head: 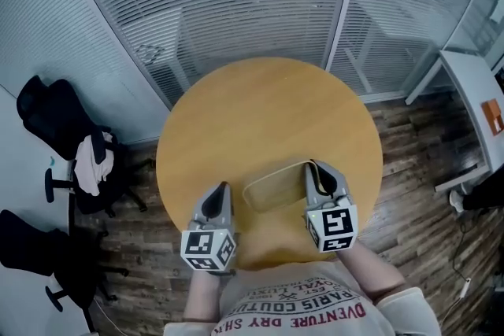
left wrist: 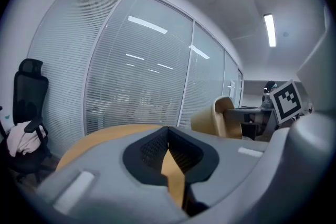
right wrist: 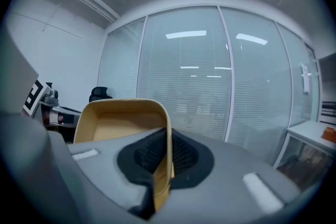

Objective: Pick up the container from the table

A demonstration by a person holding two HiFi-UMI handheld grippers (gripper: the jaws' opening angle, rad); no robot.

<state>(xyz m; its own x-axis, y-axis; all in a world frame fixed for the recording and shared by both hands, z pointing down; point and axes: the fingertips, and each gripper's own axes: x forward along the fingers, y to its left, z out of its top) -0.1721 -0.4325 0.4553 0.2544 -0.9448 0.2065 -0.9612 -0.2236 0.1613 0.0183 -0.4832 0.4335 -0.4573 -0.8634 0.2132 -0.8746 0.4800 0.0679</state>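
Seen from above, a person stands at a round wooden table (head: 268,102) with a gripper in each hand. The right gripper (head: 316,171) is clamped on the right-hand wall of a shallow tan container (head: 272,186); its own view shows the thin wall pinched edge-on between the two dark pads, with the open tray extending to the left against a glass wall with blinds (right wrist: 210,81). The left gripper (head: 220,193) sits just beside the container's left end but apart from it, its jaws together with nothing between them. From that gripper's view the container appears to the right, against the room behind and not resting on the tabletop, so it seems to be already off the table and carried by the right gripper alone. The pickup therefore looks essentially done; what remains, at most, is keeping the tray steady, since a one-sided pinch on a thin wall could let it tilt or slip
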